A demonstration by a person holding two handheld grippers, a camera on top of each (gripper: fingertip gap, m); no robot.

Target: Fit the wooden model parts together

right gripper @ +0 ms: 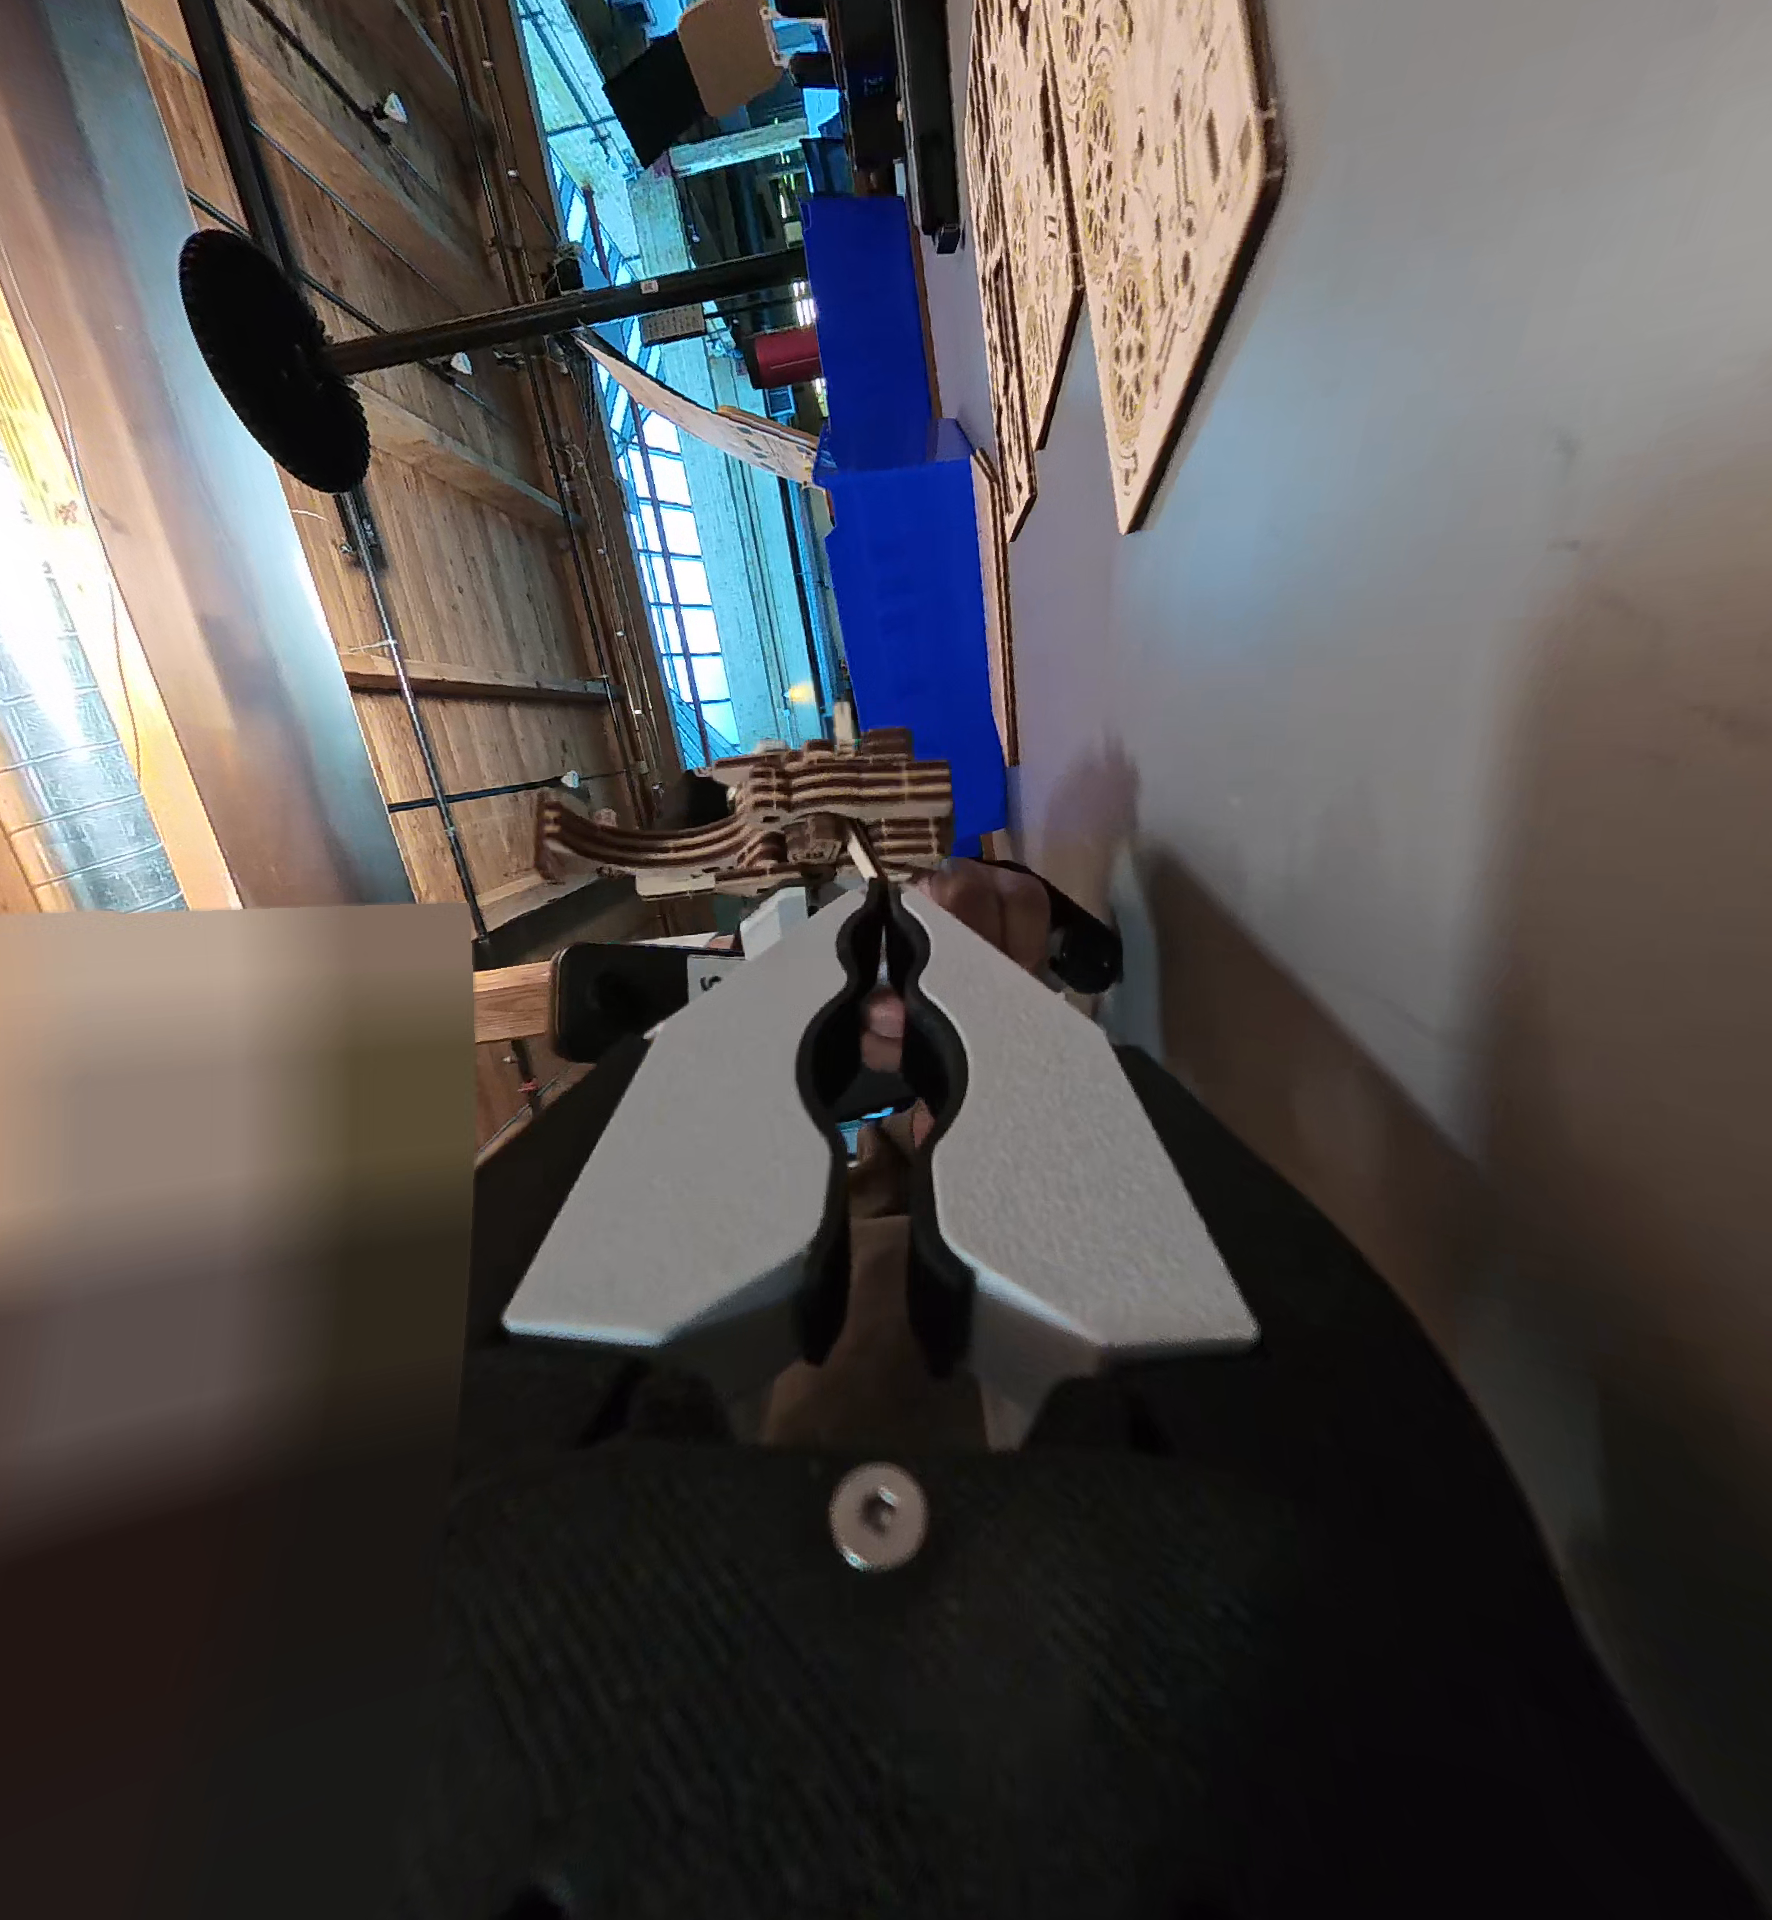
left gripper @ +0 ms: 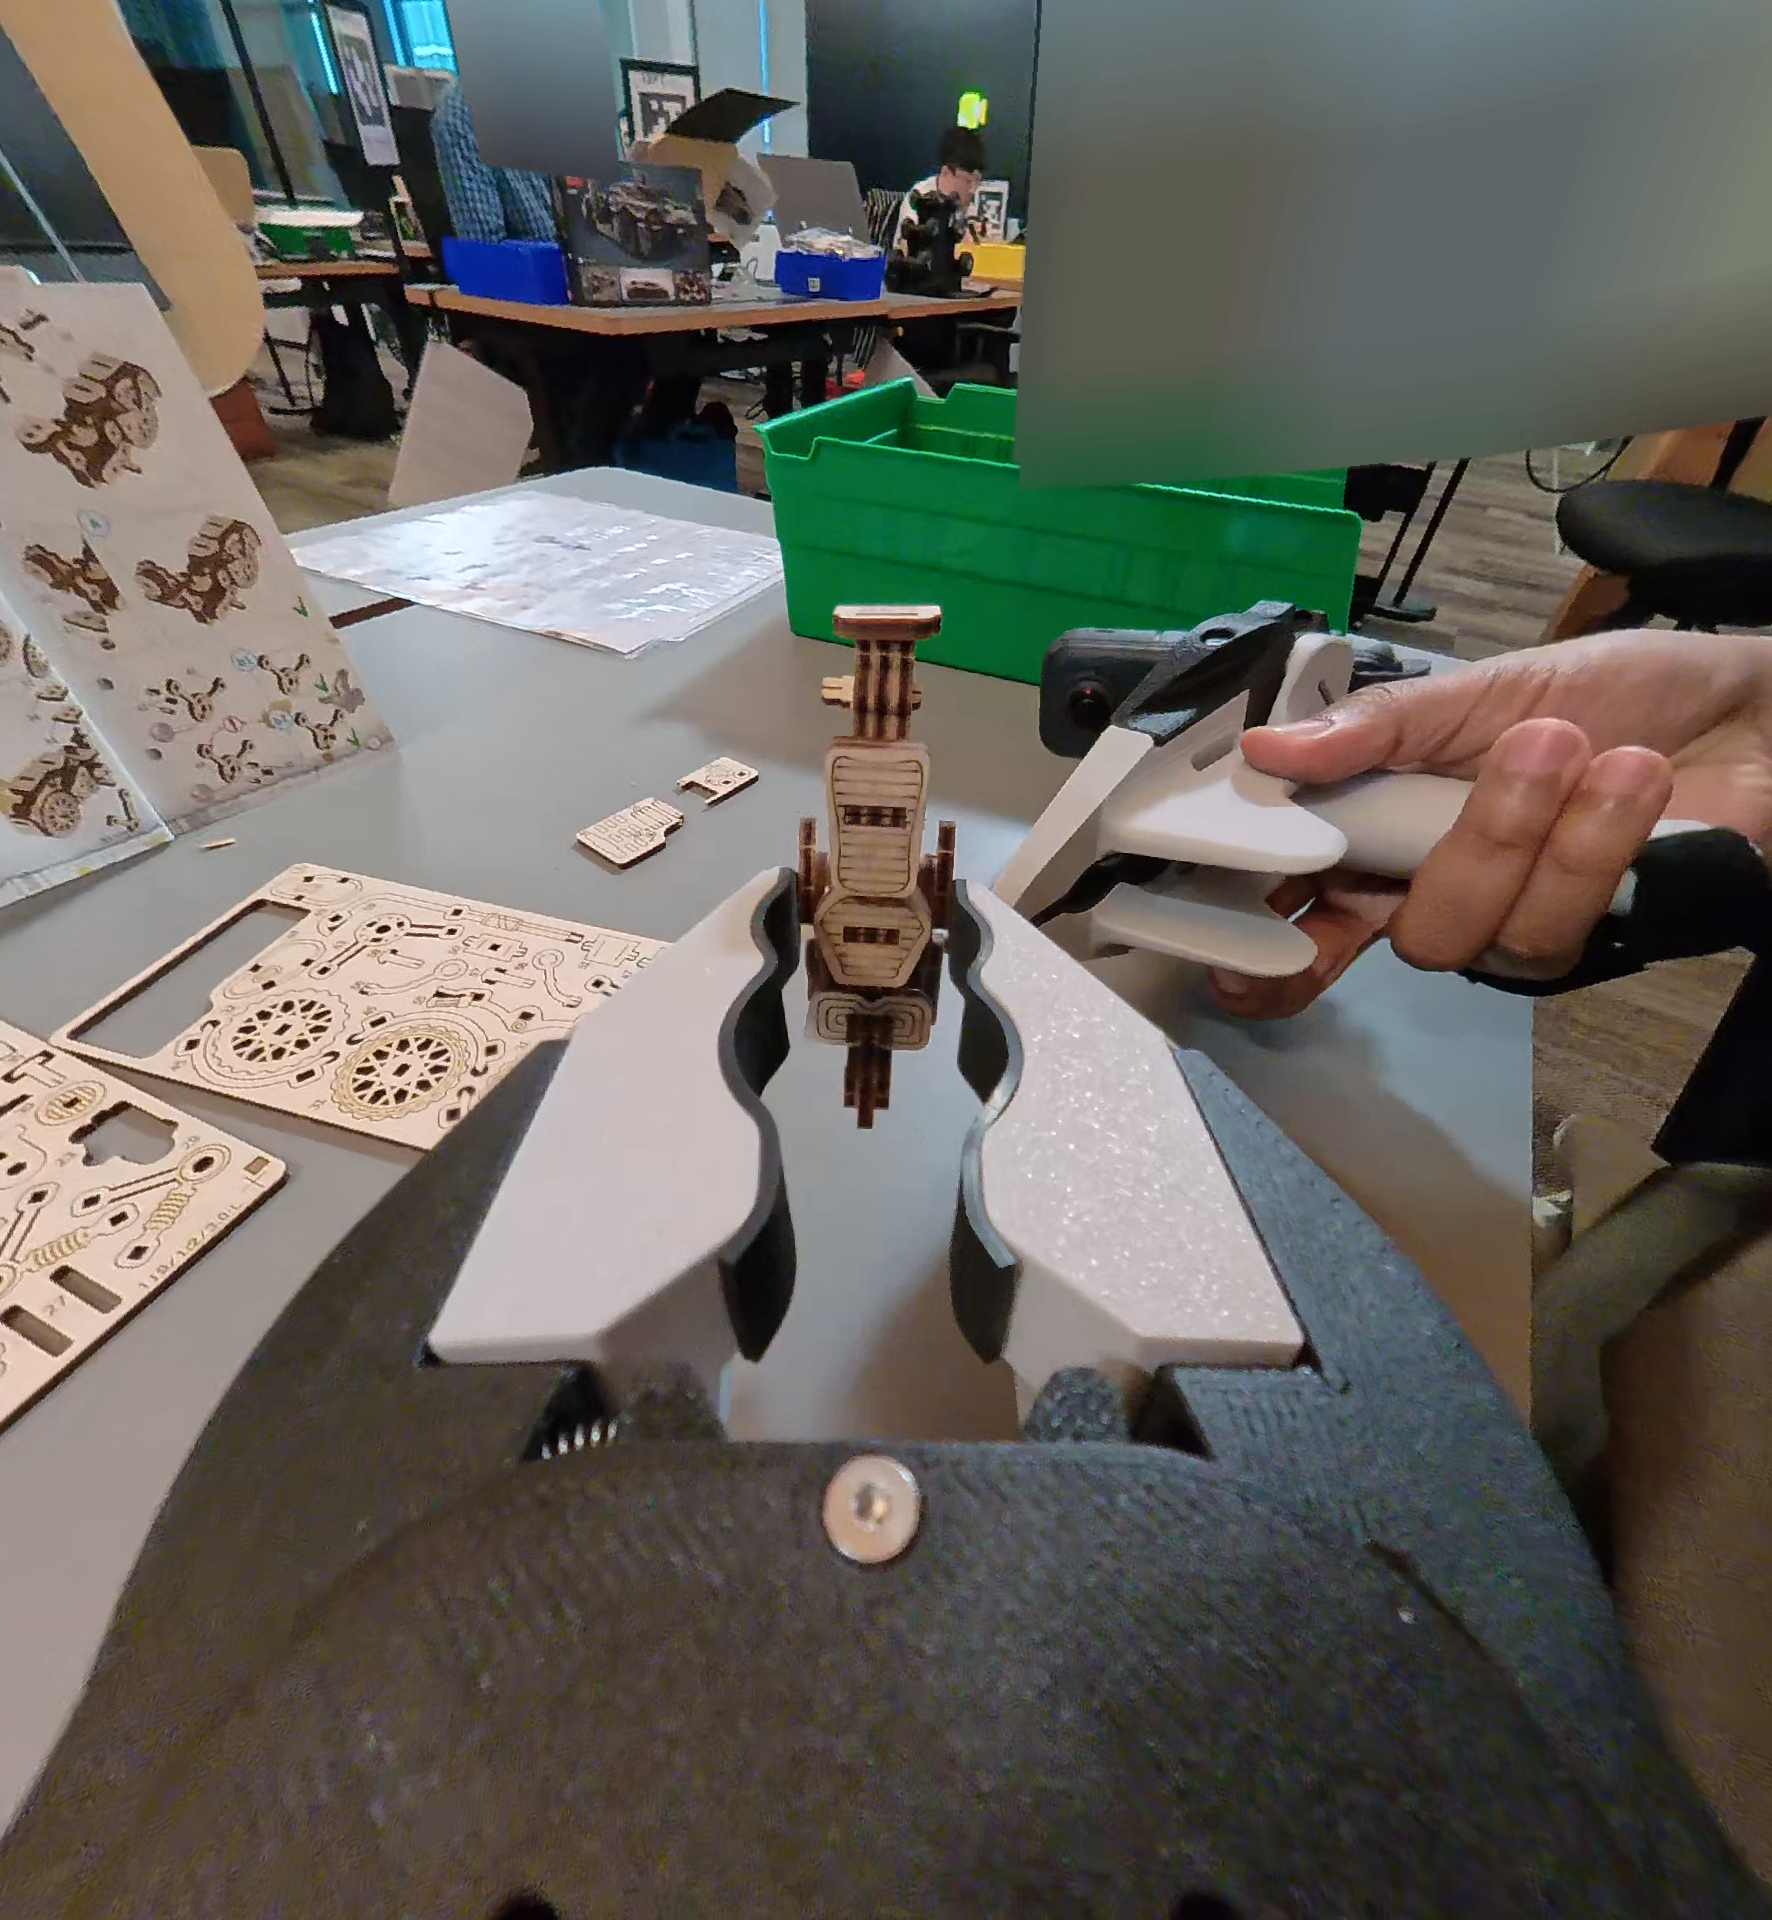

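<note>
My left gripper (left gripper: pixel 871 914) is shut on a part-built wooden model (left gripper: pixel 874 831). It holds the model upright above the grey table (left gripper: pixel 549 748), with the narrow end pointing up. My right gripper (right gripper: pixel 877 899) is rolled on its side and shut on a small thin wooden part (right gripper: pixel 863 860). The tip of that part touches the model (right gripper: pixel 809 821). In the left wrist view the right gripper (left gripper: pixel 1027 873) comes in from the right, held by a hand (left gripper: pixel 1547 790), with its tips just beside the model. Two small loose wooden parts (left gripper: pixel 633 831) (left gripper: pixel 718 777) lie on the table behind.
Laser-cut wooden sheets (left gripper: pixel 362 997) (left gripper: pixel 51 1226) lie at the left and also show in the right wrist view (right gripper: pixel 1173 260). An instruction booklet (left gripper: pixel 82 582) stands at the far left. A green bin (left gripper: pixel 1017 540) and a clear plastic sheet (left gripper: pixel 549 566) are behind. Blue bins (right gripper: pixel 882 343) stand beyond. Less than 4 cm separates the two grippers' tips.
</note>
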